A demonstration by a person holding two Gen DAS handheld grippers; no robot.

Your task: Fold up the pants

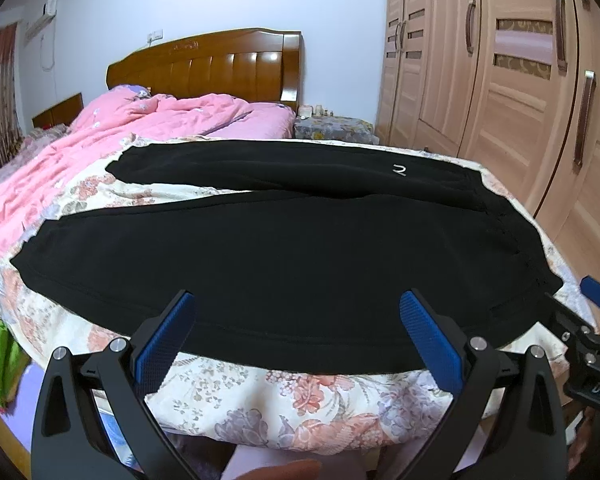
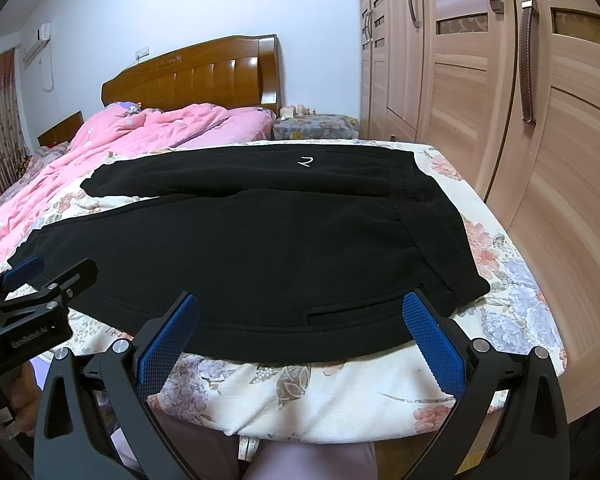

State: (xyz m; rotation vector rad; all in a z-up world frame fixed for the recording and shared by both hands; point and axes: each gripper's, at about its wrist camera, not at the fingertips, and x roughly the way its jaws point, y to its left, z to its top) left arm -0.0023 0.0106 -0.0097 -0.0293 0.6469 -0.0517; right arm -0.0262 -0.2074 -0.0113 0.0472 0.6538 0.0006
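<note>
Black pants (image 1: 260, 256) lie spread flat across the foot of the bed, waistband to the right, both legs running left; they also show in the right wrist view (image 2: 260, 240). A small white logo (image 2: 305, 162) marks the far leg. My left gripper (image 1: 296, 304) is open and empty, hovering over the near leg's front edge. My right gripper (image 2: 300, 308) is open and empty, over the near edge by the hip pocket and waistband. Each gripper shows at the side of the other's view, the right one in the left wrist view (image 1: 588, 332) and the left one in the right wrist view (image 2: 32, 292).
A floral bedsheet (image 2: 340, 392) covers the bed. A pink quilt (image 1: 112, 140) is bunched at the back left below a wooden headboard (image 1: 220, 64). A wooden wardrobe (image 2: 500, 100) stands close on the right. A covered nightstand (image 1: 332, 126) sits beside the headboard.
</note>
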